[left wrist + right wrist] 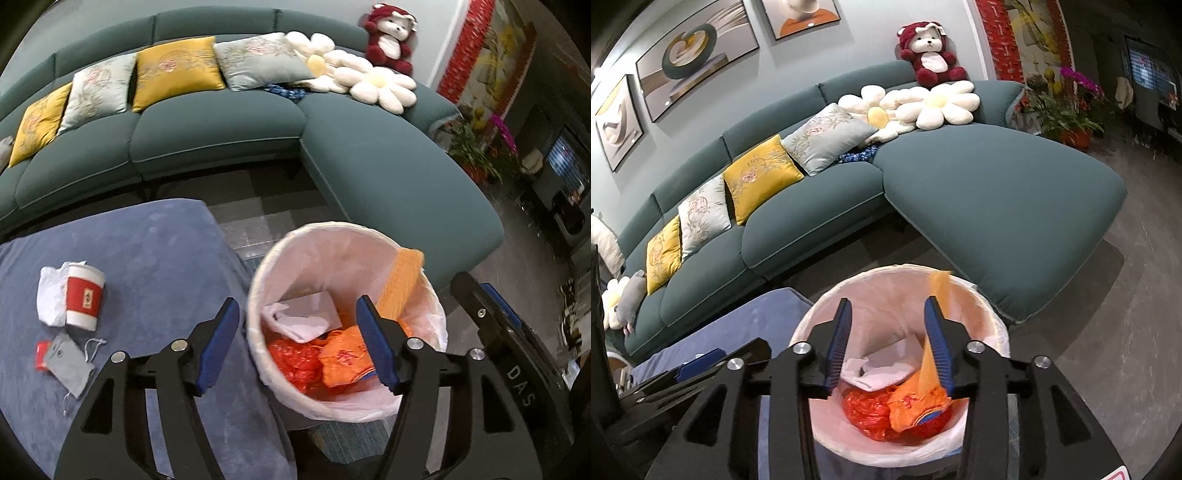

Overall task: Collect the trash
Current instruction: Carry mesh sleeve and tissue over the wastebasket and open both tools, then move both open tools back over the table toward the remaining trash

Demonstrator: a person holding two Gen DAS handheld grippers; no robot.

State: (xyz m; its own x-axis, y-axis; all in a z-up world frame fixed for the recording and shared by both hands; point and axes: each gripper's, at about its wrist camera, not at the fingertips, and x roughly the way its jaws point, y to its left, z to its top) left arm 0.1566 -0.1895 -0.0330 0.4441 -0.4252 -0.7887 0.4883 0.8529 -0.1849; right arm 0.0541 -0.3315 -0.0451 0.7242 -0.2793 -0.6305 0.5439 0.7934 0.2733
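A round bin with a white liner stands on the floor beside the blue-covered table. In it lie an orange bag, red plastic and white paper. My right gripper hangs open over the bin. A strip of the orange bag rests against its right pad, unpinched. My left gripper is open and empty above the bin's left rim. On the table lie a red-sleeved paper cup, a white wad, a grey pouch and a red packet.
A teal corner sofa with yellow and grey cushions, flower pillows and a plush bear curves behind the table and bin. Potted plants stand at the far right. Dark tiled floor lies between sofa and bin.
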